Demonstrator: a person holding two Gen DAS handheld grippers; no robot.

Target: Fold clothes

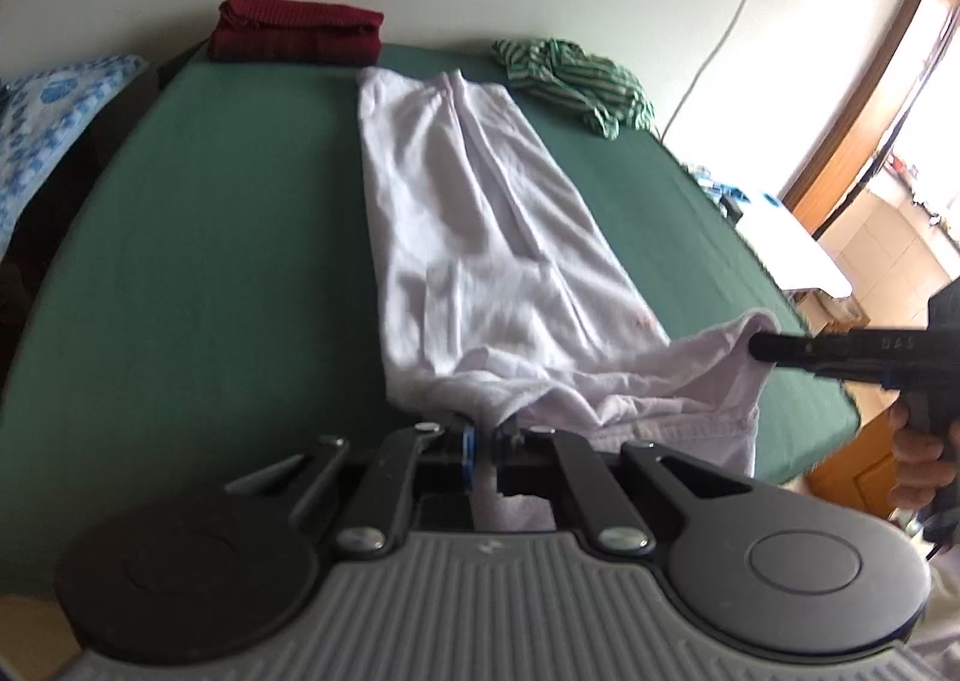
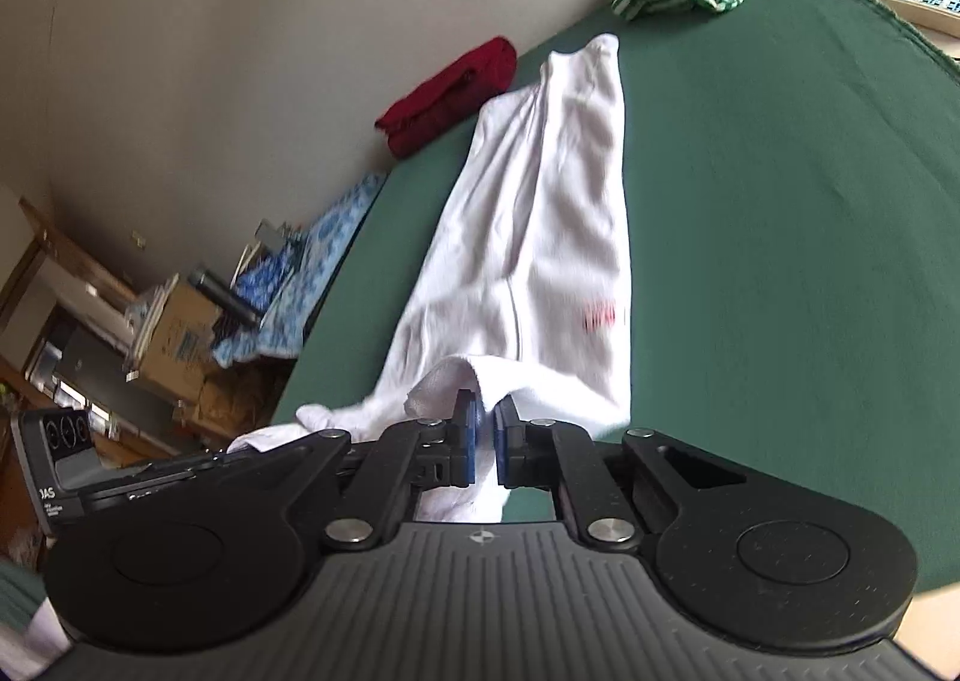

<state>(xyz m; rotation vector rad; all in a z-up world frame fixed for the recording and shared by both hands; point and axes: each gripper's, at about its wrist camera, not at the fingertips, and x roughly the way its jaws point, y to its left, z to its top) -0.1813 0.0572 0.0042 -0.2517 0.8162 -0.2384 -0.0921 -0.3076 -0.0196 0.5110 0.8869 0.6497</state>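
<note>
A white garment (image 1: 474,225) lies folded lengthwise into a long strip on the green table (image 1: 210,237), running from the near edge toward the wall. My left gripper (image 1: 487,435) is shut on its near left corner. My right gripper (image 1: 757,346) pinches the near right corner and lifts it slightly off the table. In the right wrist view the same white garment (image 2: 540,237) stretches away, with a small red mark near its edge, and my right gripper (image 2: 487,417) is shut on a fold of its hem.
A folded dark red garment (image 1: 294,30) sits at the far left by the wall. A crumpled green-striped garment (image 1: 576,78) lies at the far right. A blue patterned cloth (image 1: 48,123) hangs off to the left. Cardboard boxes (image 2: 180,333) stand beyond the table's side.
</note>
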